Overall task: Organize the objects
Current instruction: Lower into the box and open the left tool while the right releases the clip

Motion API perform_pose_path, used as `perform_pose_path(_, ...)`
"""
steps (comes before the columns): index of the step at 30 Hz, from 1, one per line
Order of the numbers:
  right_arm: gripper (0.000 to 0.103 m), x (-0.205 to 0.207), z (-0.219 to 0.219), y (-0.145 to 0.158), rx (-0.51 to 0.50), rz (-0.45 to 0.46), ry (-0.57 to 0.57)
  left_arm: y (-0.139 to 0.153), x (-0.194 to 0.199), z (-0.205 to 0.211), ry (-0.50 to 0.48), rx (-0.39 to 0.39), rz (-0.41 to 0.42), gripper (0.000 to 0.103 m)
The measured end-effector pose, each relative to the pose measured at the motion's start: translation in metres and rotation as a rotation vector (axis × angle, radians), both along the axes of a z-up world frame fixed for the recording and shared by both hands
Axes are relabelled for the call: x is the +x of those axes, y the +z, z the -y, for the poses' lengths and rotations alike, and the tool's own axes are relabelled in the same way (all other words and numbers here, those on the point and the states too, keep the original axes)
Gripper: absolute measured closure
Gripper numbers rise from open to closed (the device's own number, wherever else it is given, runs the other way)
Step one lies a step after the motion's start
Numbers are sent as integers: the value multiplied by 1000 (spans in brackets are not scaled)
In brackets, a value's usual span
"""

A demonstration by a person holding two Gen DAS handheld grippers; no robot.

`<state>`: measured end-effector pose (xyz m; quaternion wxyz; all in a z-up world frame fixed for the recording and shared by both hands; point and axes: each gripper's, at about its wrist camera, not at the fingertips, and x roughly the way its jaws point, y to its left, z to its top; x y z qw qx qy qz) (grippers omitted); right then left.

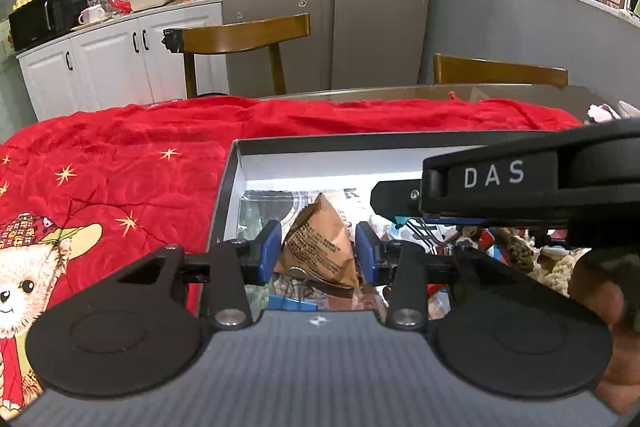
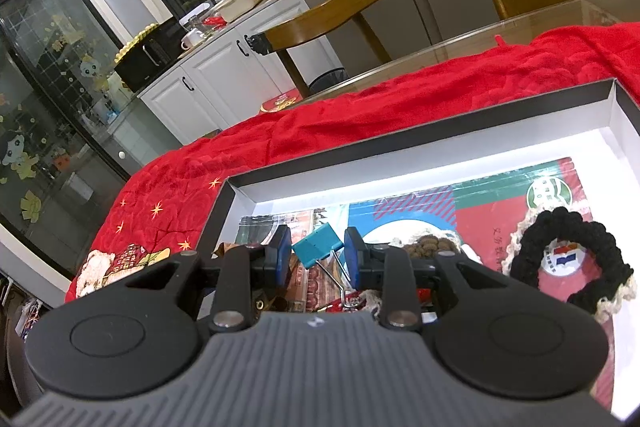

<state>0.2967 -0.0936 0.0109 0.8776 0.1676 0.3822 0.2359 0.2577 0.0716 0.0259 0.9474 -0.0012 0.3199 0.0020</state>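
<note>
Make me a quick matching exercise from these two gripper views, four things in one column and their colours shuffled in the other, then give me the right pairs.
Things:
1. Triangular packet between the left gripper jaws
2. Binder clip between the right gripper jaws
3. Crocheted ring in the box
4. Blanket under the box

Colours:
A. Red
B. Black
C. Brown
D. Teal

Pairs: 1-C, 2-D, 3-B, 4-A
</note>
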Motion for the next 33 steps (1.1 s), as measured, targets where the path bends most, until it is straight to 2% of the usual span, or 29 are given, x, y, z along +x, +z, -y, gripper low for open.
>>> perform_pose_path(7,67,-6,-2,5,-7,46,13,-1,0,1,-9,-4,-10,51)
perform_pose_path(10,58,-6,1,9,10,53,18,1,0,0,-19,-16,-23,46)
perform_pose_path(12,47,-8,3,13,21,67,18,5,-2,-2,-26,-13,-15,43)
perform_pose_path(14,44,-10,7,20,36,89,20,12,-6,-4,-49,-12,1,39)
perform_pose_path(18,34,-18,16,38,63,148,20,32,-18,-7,-89,15,76,30)
perform_pose_path(21,25,-25,22,54,86,196,18,47,-27,-11,-94,23,124,30)
perform_pose_path(27,9,-38,34,83,139,278,-5,75,-40,-29,-78,-28,178,29)
perform_pose_path(29,1,-41,38,90,156,290,-26,82,-44,-35,-67,-60,193,25)
perform_pose_path(33,0,-52,45,101,185,302,-36,95,-53,-43,-54,-100,205,22)
